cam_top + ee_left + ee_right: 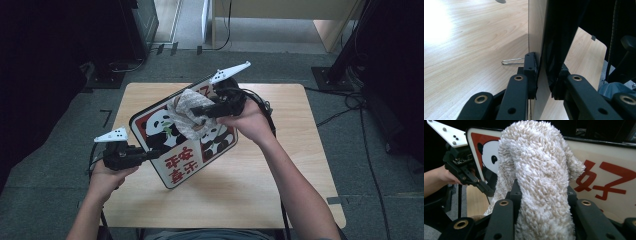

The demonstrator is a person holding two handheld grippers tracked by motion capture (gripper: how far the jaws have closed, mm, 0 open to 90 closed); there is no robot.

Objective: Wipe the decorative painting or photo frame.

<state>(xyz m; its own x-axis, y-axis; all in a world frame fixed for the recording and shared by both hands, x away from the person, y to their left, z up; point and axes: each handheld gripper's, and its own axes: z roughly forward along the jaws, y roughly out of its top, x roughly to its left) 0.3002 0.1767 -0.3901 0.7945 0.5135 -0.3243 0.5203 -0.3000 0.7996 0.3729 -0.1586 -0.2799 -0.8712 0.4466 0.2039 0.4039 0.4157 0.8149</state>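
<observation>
A panda-printed board with red characters (181, 162) is held tilted above the wooden table (280, 165). My left gripper (150, 154) is shut on the board's left edge; in the left gripper view its jaws clamp the thin board (544, 37) edge-on. My right gripper (197, 111) is shut on a fluffy off-white cloth (187, 116), which lies against the board's face over the pandas. The cloth (539, 177) bulges up between the jaws in the right gripper view, with the board (604, 170) behind it and the left gripper (486, 191) at the board's left edge.
A thin wire clip (512, 61) lies on the tabletop under the board. Cables (350, 100) run over the grey floor to the right of the table. Dark equipment (130, 25) stands at the far left.
</observation>
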